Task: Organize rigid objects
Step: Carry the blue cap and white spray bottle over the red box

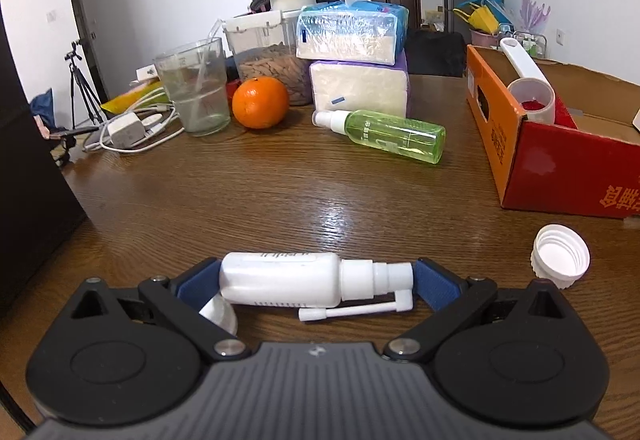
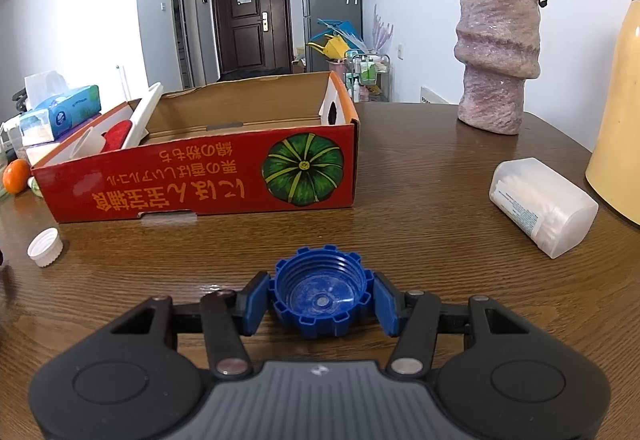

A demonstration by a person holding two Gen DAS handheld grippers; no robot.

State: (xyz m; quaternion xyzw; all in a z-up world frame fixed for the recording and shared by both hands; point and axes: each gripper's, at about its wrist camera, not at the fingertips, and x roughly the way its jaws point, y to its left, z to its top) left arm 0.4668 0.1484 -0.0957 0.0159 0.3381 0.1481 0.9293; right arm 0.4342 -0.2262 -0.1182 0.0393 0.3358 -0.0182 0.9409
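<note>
My left gripper (image 1: pixel 316 286) is shut on a white spray bottle (image 1: pixel 288 284) held lengthwise between the blue pads, low over the wooden table. A green spray bottle (image 1: pixel 384 133) lies on its side farther back. A white cap (image 1: pixel 560 256) sits at the right; it also shows in the right wrist view (image 2: pixel 45 246). My right gripper (image 2: pixel 320 298) is shut on a blue ridged cap (image 2: pixel 320 290), open side up. The red and orange cardboard box (image 2: pixel 200 183) stands behind it, holding a white scoop (image 1: pixel 528 83); the box also shows in the left wrist view (image 1: pixel 560 159).
An orange (image 1: pixel 260 101), a clear cup (image 1: pixel 196 87), a nut container (image 1: pixel 268 55), stacked tissue packs (image 1: pixel 356 51) and a charger with cables (image 1: pixel 128 129) crowd the back left. A cotton swab box (image 2: pixel 544 205), a pink vase (image 2: pixel 496 51) and a yellow jug (image 2: pixel 618 119) stand at the right.
</note>
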